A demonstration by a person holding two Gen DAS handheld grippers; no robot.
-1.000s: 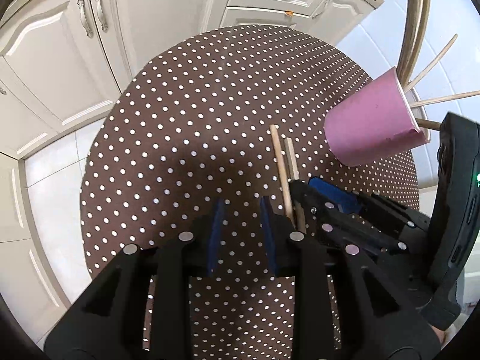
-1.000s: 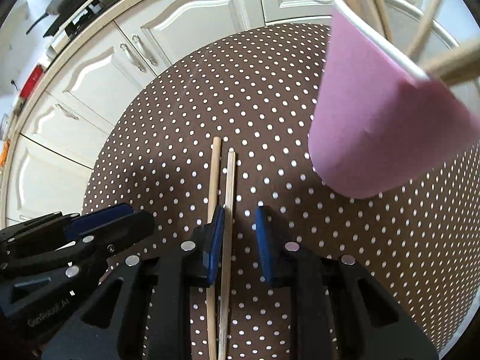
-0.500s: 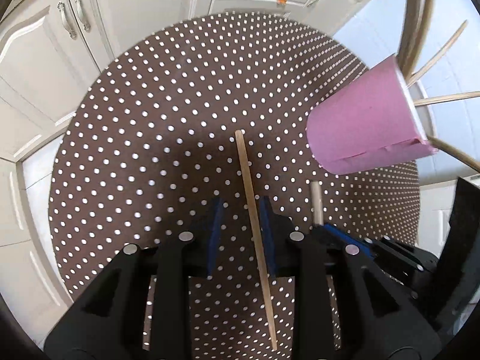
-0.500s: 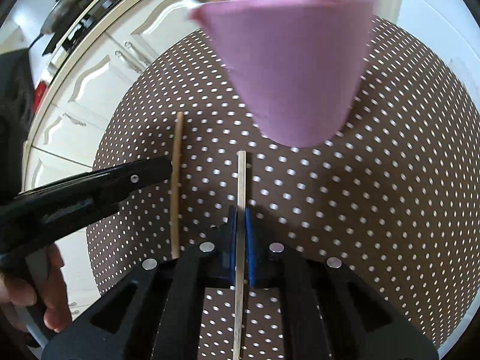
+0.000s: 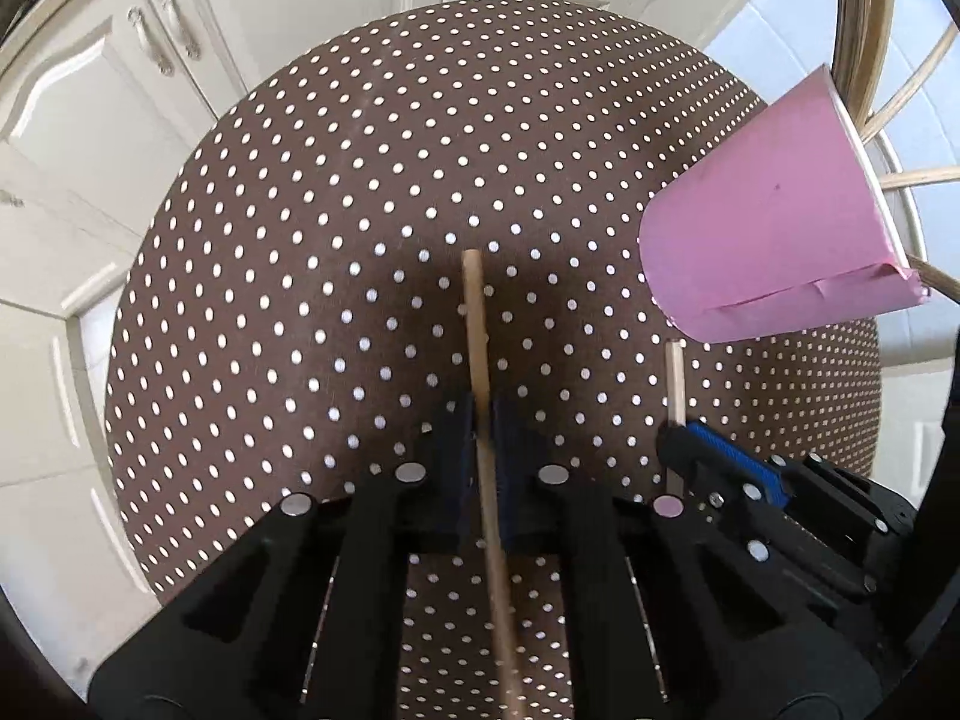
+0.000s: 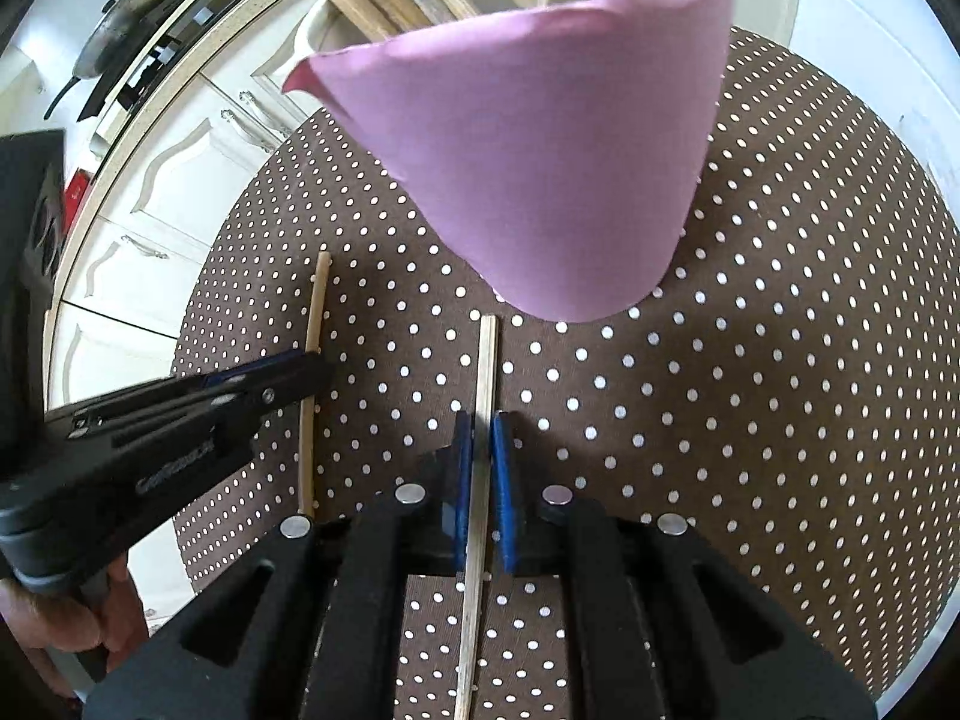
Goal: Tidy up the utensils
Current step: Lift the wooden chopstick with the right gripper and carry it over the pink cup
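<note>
My left gripper [image 5: 483,414] is shut on a round wooden stick [image 5: 476,324] that points forward over the brown polka-dot table [image 5: 336,192]. My right gripper [image 6: 480,426] is shut on a flat wooden stick [image 6: 487,360] whose tip reaches near the foot of the pink paper cup [image 6: 552,168]. The cup holds several wooden sticks. In the left wrist view the cup [image 5: 774,228] stands at the right, with the right gripper [image 5: 708,450] and its stick [image 5: 676,378] just below it. In the right wrist view the left gripper [image 6: 300,372] and its stick [image 6: 318,300] are at the left.
The table is small and round, with its edge all around. White kitchen cabinets [image 5: 108,120] stand behind it. A wooden chair back [image 5: 858,12] rises behind the cup. A stove with a pan [image 6: 138,12] is at the far left of the right wrist view.
The left gripper has shut on the round stick. The right gripper shut on the flat stick earlier and now holds it a little closer to the cup. The two sticks are apart.
</note>
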